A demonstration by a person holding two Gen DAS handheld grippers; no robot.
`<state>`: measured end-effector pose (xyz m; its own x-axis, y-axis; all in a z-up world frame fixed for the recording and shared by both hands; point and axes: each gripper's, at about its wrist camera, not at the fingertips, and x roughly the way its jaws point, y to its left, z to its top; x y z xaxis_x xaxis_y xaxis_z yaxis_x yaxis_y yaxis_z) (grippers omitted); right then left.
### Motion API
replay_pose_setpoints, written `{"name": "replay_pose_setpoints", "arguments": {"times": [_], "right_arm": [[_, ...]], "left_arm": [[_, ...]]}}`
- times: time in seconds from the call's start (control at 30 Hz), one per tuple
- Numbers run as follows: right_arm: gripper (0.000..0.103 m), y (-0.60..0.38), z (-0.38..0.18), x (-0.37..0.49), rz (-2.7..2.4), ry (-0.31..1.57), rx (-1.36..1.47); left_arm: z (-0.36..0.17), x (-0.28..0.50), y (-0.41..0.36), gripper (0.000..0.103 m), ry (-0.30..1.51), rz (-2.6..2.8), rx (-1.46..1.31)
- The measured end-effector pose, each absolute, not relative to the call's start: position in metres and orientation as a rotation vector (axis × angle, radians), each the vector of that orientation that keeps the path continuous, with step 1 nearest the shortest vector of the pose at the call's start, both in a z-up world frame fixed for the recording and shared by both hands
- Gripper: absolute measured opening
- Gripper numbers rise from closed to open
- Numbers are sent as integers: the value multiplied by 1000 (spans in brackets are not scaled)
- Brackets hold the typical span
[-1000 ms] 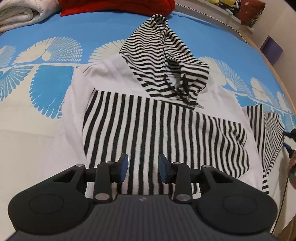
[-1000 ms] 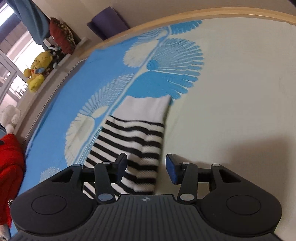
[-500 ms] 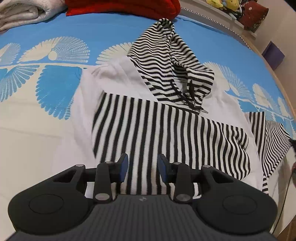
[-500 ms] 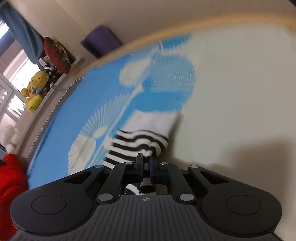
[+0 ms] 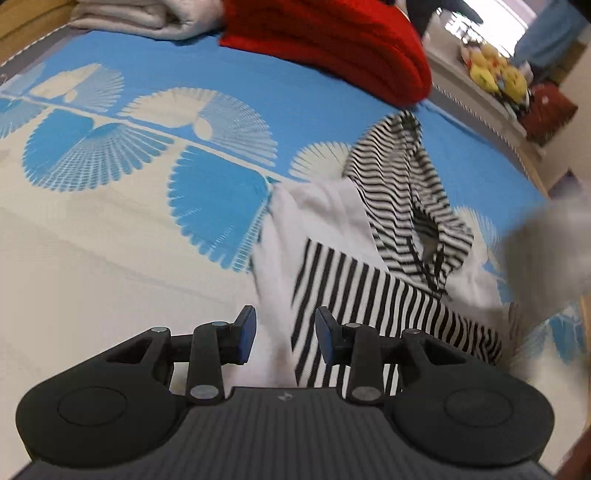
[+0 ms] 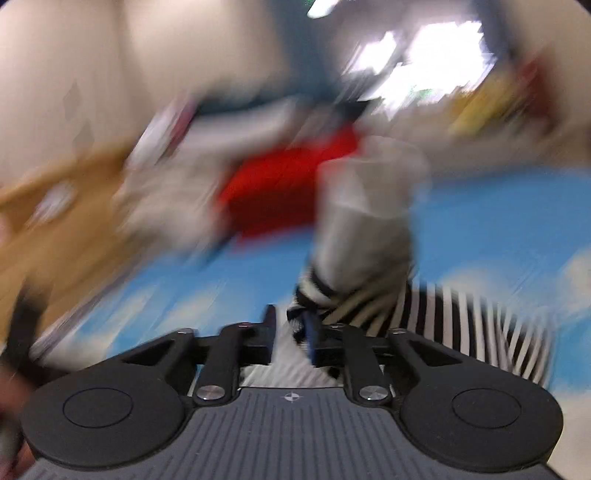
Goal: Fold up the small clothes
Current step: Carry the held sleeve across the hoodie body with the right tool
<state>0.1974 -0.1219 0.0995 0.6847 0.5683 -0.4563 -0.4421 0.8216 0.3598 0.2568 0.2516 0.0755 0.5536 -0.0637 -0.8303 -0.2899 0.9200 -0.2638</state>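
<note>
A small black-and-white striped hoodie (image 5: 373, 280) lies on the blue and cream bedspread (image 5: 110, 236), hood pointing away. My left gripper (image 5: 284, 334) is open and empty, just above the hoodie's near left hem. My right gripper (image 6: 291, 332) is shut on the hoodie's striped sleeve (image 6: 364, 236) and holds it lifted, its white cuff pointing up. The right wrist view is heavily blurred. The lifted sleeve shows as a pale blur at the right of the left wrist view (image 5: 546, 254).
A red knitted garment (image 5: 328, 40) and a folded white blanket (image 5: 147, 18) lie at the far side of the bed. Plush toys (image 5: 495, 74) sit on a ledge at the far right. The bed's wooden edge (image 5: 583, 306) runs along the right.
My right gripper closed on the sleeve, then lifted and swung it up over the hoodie. My left gripper shifted left towards the hem's corner and stayed open.
</note>
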Motion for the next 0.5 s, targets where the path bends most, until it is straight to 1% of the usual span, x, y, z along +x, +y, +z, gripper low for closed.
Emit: {"name": "replay_pose_setpoints", "arguments": {"times": [0.07,0.13,0.17,0.2,0.27,0.37,0.4,0.47,0.5], "right_arm": [[25,-102,85,188,577,771,156],[31,-110,87,179,517,790,154],[38,-121,91,176,479,775,195],[42,-131,93,175,440,766,241],[42,-150,89,180,362,750,316],[42,-178,58,192,245,758,325],[42,-184,45,195,201,779,315],[42,-191,20,209,103,879,293],[42,-194,8,214,79,912,304]], "left_arm": [[77,255,259,39,980,145,-422],[77,253,264,39,983,142,-447],[76,252,265,39,986,137,-457],[75,252,265,39,990,133,-466],[71,252,263,39,1001,129,-474],[59,252,258,39,1031,130,-476],[54,253,255,38,1042,126,-480],[43,257,250,36,1070,108,-498],[37,259,246,33,1083,95,-506]]}}
